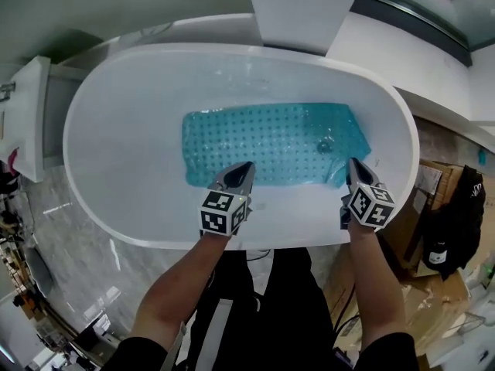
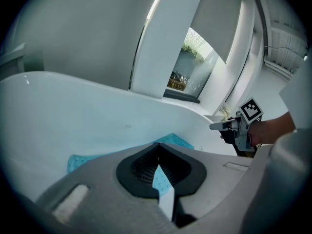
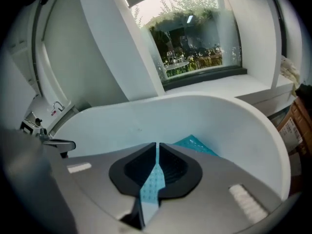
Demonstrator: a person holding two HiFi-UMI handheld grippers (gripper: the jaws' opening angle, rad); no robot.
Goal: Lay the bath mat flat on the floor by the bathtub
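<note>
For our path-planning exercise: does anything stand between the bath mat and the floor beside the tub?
Yes: the near wall of the bathtub. The bath mat lies inside it, the floor outside.

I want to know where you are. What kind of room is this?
Most likely a bathroom. There's a big white oval bathtub, a dotted teal bath mat inside it, and a shiny grey stone-look floor beside the tub.

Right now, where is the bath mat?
In the head view the teal bath mat is inside the white bathtub, centre to right; the left gripper and the right gripper pinch its near edge.
</note>
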